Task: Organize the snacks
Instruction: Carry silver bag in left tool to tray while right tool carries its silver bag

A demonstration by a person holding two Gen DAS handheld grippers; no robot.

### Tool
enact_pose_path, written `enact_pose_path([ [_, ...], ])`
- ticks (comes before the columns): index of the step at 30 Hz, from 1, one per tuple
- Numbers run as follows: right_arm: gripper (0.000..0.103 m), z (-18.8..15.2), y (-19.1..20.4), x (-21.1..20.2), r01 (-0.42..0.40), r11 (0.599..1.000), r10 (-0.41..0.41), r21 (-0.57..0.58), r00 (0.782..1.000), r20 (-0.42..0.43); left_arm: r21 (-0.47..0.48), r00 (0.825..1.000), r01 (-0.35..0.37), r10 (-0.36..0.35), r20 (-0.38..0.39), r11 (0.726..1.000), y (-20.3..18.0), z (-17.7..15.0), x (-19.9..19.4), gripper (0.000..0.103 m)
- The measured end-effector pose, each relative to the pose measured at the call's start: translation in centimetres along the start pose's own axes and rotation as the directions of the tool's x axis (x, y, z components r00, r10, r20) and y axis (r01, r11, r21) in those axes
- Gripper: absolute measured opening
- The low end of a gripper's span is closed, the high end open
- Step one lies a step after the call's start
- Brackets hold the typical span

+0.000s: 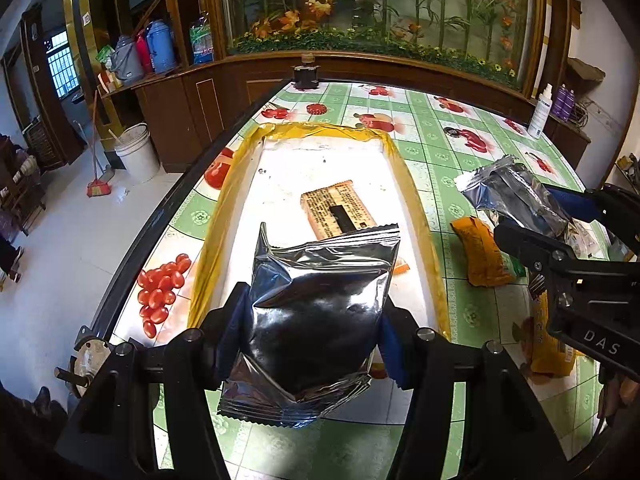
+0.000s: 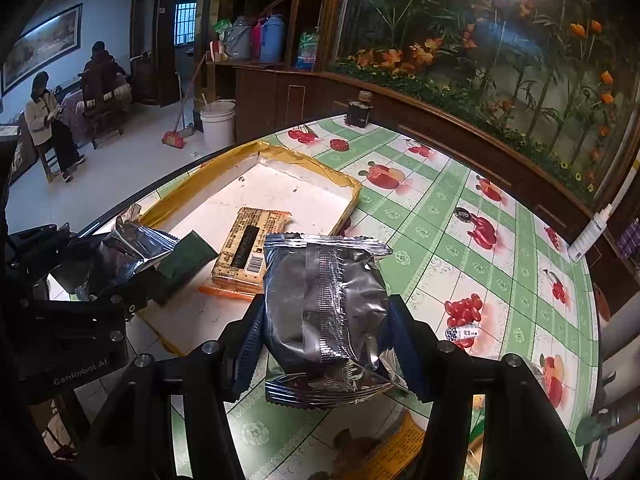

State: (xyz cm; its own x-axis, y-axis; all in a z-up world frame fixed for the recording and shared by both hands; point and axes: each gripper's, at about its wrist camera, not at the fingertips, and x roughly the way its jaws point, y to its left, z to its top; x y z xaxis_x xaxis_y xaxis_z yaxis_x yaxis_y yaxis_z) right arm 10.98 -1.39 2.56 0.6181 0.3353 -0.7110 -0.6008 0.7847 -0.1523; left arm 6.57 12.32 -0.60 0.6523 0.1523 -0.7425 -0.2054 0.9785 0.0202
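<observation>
My left gripper is shut on a silver foil snack packet, held above the near end of a white tray with a yellow rim. One tan biscuit packet lies flat inside the tray. To the right of the tray, my right gripper is shut on a second silver foil packet over the green fruit-print tablecloth. In the left wrist view the right gripper sits at the right edge with its packet. The left gripper shows at the left of the right wrist view.
Orange snack packets lie on the cloth right of the tray. A white spray bottle stands at the far right table edge and a dark jar at the far end. A bucket and broom stand on the floor; two people sit beyond.
</observation>
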Motion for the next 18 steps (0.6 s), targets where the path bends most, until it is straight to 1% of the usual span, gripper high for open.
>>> enact_pose_path([
  [4,0.060,0.6,0.0,0.6,-0.023,1.000,0.023,0.010,1.000,0.001,-0.020,1.000,-0.003,0.002,-0.009,1.000,0.8,0.4,0.6,0.058],
  [7,0.060,1.6,-0.4,1.3,-0.083,0.995,0.083,0.048,0.997,0.012,-0.041,1.000,0.000,0.000,-0.019,0.999,1.5,1.0,1.2,0.058],
  [8,0.060,2.1,-0.7,1.8,-0.125,0.990,0.124,0.072,0.992,0.018,-0.047,1.000,0.003,-0.004,-0.024,0.999,1.7,1.3,1.5,0.058],
  [11,0.060,3.6,-0.8,3.3,-0.193,0.974,0.191,0.114,0.981,0.032,-0.065,0.999,0.009,-0.012,-0.040,0.998,2.1,1.9,2.5,0.058],
  [14,0.060,5.5,-0.6,5.7,-0.264,0.952,0.261,0.155,0.964,0.043,-0.077,0.998,0.004,-0.009,-0.065,0.997,2.4,2.4,3.9,0.058],
  [18,0.060,7.7,-0.1,9.2,-0.305,0.934,0.305,0.187,0.952,0.032,-0.098,0.994,-0.004,-0.006,-0.111,0.995,2.9,3.4,6.3,0.058],
])
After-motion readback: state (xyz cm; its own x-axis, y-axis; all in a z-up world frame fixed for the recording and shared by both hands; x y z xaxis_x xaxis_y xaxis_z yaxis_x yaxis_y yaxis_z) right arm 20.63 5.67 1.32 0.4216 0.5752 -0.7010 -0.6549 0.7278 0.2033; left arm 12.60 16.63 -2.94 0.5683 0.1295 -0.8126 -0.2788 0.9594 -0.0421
